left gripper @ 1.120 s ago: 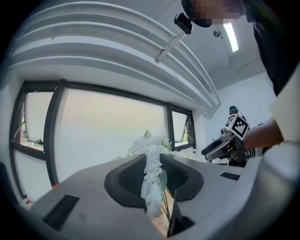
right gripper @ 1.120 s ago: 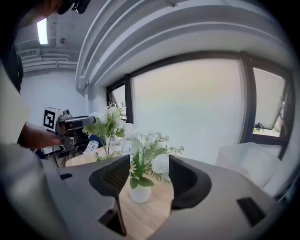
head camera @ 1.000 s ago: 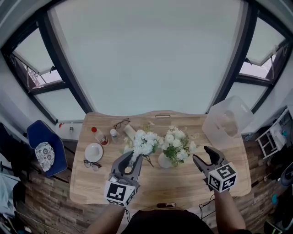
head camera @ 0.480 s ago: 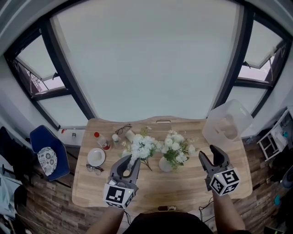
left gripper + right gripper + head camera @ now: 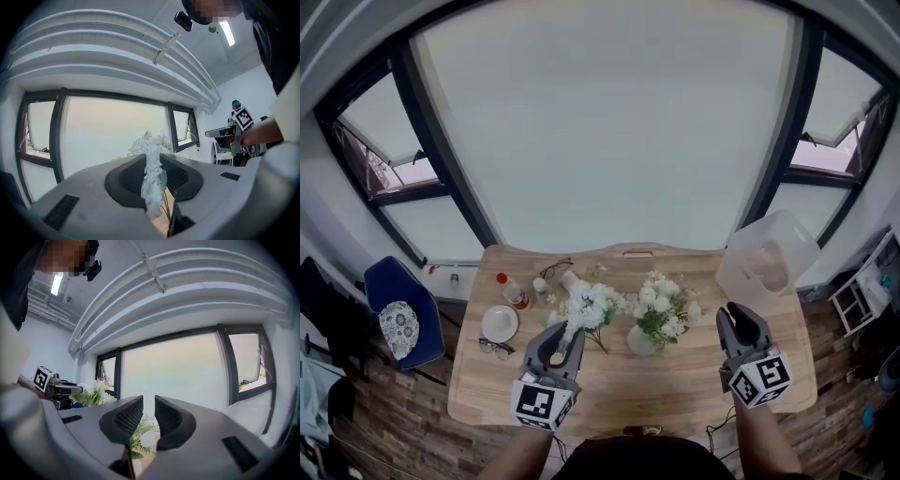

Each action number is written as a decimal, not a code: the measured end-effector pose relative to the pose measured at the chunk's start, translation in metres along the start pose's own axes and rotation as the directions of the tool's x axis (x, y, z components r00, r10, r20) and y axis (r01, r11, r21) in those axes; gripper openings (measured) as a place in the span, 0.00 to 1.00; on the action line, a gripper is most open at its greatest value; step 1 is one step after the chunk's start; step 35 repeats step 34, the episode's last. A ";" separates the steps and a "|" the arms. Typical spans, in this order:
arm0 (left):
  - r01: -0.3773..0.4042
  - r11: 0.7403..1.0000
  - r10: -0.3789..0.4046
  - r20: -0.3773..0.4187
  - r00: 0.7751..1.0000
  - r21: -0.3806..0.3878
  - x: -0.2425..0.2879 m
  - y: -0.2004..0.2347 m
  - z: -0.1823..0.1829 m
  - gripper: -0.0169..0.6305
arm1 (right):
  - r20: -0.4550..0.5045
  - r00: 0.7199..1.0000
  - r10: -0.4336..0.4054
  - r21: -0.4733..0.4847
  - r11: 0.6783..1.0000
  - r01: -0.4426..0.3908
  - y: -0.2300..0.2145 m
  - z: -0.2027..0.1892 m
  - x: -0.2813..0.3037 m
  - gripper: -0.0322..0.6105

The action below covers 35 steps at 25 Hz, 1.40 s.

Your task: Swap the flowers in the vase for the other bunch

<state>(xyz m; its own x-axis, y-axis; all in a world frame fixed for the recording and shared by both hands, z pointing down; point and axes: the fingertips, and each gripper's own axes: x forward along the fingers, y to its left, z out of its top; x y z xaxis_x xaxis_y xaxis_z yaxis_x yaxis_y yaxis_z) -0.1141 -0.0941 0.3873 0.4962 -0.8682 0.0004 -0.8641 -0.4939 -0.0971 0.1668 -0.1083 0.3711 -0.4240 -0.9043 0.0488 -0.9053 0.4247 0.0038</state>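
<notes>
A loose bunch of white flowers [image 5: 587,307] leans over the wooden table [image 5: 675,380], its stems clamped in my left gripper [image 5: 566,332]. In the left gripper view the white blooms [image 5: 151,146] fill the gap of the left gripper [image 5: 153,158]. A second white and green bunch [image 5: 664,304] stands in a small white vase [image 5: 637,341] at the table's middle. My right gripper [image 5: 734,318] hovers right of the vase; its jaws are closing with nothing between them. In the right gripper view a narrow gap shows in the right gripper [image 5: 149,405], with the vase's flowers [image 5: 142,435] beyond.
A clear plastic container [image 5: 766,253] stands at the table's back right. At the left lie a white dish [image 5: 500,323], a red-capped bottle [image 5: 510,289], a small bottle [image 5: 540,284] and two pairs of glasses [image 5: 492,349]. A blue chair [image 5: 398,319] stands left of the table.
My right gripper has risen a little and its jaws went from wide open to a narrow gap. The left gripper has kept still with the bunch in it.
</notes>
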 end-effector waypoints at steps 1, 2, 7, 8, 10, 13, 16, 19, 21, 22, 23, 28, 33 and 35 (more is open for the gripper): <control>-0.001 1.000 0.001 0.001 1.000 0.001 0.000 0.000 0.000 0.16 | 0.009 1.000 0.001 -0.001 1.000 -0.001 0.000 0.001 0.000 0.18; -0.002 1.000 0.002 0.001 1.000 0.003 0.000 0.001 0.001 0.16 | 0.014 1.000 0.006 -0.001 1.000 -0.006 0.000 0.002 0.000 0.16; -0.005 1.000 0.005 -0.005 1.000 0.004 0.000 -0.001 0.000 0.16 | -0.001 1.000 0.010 -0.007 1.000 -0.010 0.000 -0.003 0.001 0.10; -0.004 1.000 0.004 -0.005 1.000 0.004 0.000 -0.001 0.000 0.16 | -0.005 1.000 0.012 -0.010 1.000 -0.012 0.001 -0.004 0.001 0.10; -0.002 1.000 0.003 -0.006 1.000 0.004 0.001 -0.002 0.000 0.16 | -0.011 1.000 0.015 -0.017 1.000 -0.015 0.002 -0.005 0.001 0.09; 0.000 1.000 0.000 -0.006 1.000 0.006 0.001 -0.003 0.001 0.16 | -0.014 1.000 0.013 -0.016 1.000 -0.013 0.001 -0.006 0.000 0.09; -0.001 1.000 0.001 -0.002 1.000 0.005 0.002 -0.003 0.002 0.16 | -0.015 1.000 0.006 -0.009 1.000 -0.006 0.000 -0.005 0.000 0.09; 0.002 1.000 -0.002 -0.003 1.000 0.007 0.003 -0.004 0.002 0.16 | -0.014 1.000 0.008 -0.013 1.000 -0.008 0.000 -0.007 0.000 0.09; 0.002 1.000 -0.002 -0.003 1.000 0.006 0.003 -0.004 0.001 0.16 | -0.014 1.000 0.010 -0.016 1.000 -0.010 0.000 -0.008 0.000 0.09; 0.003 1.000 -0.003 -0.003 1.000 0.006 0.003 -0.005 0.002 0.16 | -0.014 1.000 0.009 -0.016 1.000 -0.009 0.000 -0.008 0.000 0.09; 0.004 1.000 -0.004 -0.004 1.000 0.006 0.004 -0.005 0.002 0.16 | -0.014 1.000 0.008 -0.017 1.000 -0.008 -0.001 -0.008 -0.001 0.09; 0.009 1.000 -0.009 -0.007 1.000 0.015 0.003 -0.005 0.002 0.16 | -0.017 1.000 0.003 -0.016 1.000 -0.004 0.000 -0.008 0.000 0.09; 0.008 1.000 -0.008 -0.010 1.000 0.013 0.001 -0.006 0.001 0.16 | -0.024 1.000 0.008 -0.016 1.000 -0.009 0.002 -0.011 -0.001 0.09; 0.008 1.000 -0.007 -0.009 1.000 0.012 0.000 -0.006 0.001 0.16 | -0.024 1.000 0.009 -0.017 1.000 -0.010 0.002 -0.011 -0.002 0.09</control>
